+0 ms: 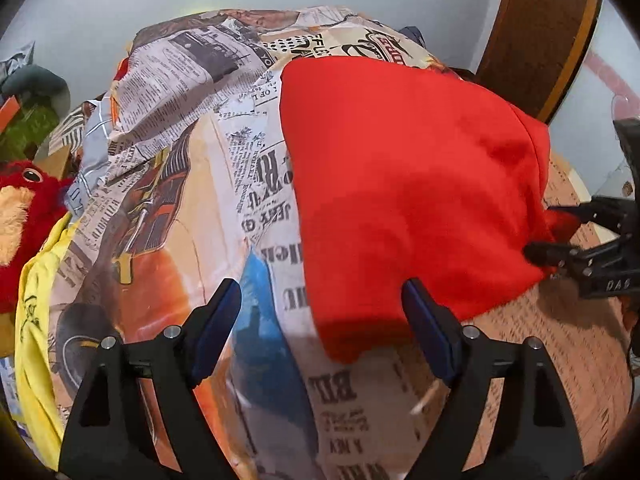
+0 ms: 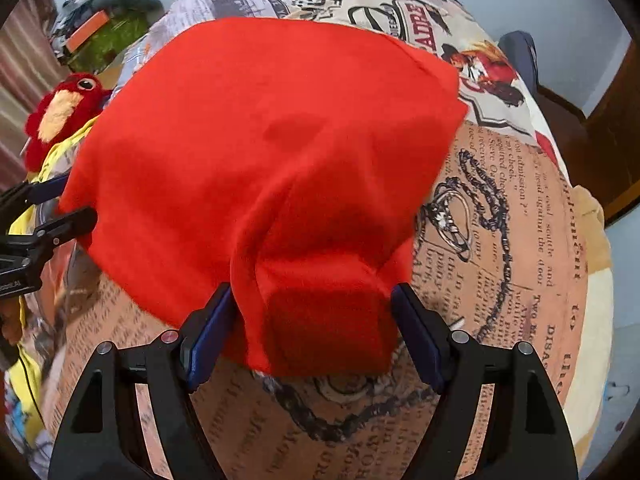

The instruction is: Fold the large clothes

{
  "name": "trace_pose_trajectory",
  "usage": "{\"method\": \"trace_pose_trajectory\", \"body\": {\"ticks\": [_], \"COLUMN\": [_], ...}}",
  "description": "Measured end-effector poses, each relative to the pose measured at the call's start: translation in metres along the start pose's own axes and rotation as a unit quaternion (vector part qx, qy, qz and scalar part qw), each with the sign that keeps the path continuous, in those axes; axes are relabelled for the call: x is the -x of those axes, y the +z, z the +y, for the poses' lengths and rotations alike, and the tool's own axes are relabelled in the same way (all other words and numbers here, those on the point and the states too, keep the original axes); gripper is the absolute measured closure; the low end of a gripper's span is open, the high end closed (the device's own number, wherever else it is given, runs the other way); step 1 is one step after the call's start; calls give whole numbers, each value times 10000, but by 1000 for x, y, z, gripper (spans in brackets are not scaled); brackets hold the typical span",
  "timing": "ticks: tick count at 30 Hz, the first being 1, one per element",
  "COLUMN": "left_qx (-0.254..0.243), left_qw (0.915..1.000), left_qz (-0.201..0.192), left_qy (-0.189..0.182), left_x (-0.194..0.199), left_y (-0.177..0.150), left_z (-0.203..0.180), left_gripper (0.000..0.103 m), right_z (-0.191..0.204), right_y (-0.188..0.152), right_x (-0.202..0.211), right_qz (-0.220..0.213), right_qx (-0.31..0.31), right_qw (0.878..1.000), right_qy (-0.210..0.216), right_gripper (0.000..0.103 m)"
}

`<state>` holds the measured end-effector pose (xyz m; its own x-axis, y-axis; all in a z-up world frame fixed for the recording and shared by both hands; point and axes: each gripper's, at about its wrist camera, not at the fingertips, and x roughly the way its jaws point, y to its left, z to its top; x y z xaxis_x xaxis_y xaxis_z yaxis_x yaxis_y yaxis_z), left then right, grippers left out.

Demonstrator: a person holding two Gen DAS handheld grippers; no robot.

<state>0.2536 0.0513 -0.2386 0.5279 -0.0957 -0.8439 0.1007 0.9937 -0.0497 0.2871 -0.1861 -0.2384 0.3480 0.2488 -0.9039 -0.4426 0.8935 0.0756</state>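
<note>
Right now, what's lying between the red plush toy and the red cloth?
A yellow garment beside the plush toy, then the newspaper-print sheet up to the red cloth. The left wrist view shows it best.

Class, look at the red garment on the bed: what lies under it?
The red garment rests on a bedsheet printed like old newspaper, which shows all around it. The sheet beneath the cloth is covered, so anything lying there cannot be seen.
</note>
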Motion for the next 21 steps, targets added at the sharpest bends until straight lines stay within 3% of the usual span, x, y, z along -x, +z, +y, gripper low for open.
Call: {"method": "trace_pose_trajectory", "body": {"ticks": [7, 14, 18, 21], "left_qx": [63, 337, 596, 827], "left_qw": [9996, 9975, 9966, 9944], "left_qz": [-251, -599, -536, -311], "left_qy": [109, 174, -201, -588], "left_x": [25, 40, 28, 8], "left_y": [10, 43, 59, 67], "left_z": [9, 24, 31, 34], "left_gripper": [21, 21, 20, 20], "right_z": [-1, -7, -20, -37], "right_y": [-3, 15, 31, 41], "right_x": [25, 46, 46, 31], "right_qz": [-254, -857, -1090, -947], "right_qx": [285, 211, -106, -561], "right_qw": [9989, 9956, 9940, 9930], "right_qy": [-280, -309, -4, 423], "right_gripper": [27, 27, 27, 27]}}
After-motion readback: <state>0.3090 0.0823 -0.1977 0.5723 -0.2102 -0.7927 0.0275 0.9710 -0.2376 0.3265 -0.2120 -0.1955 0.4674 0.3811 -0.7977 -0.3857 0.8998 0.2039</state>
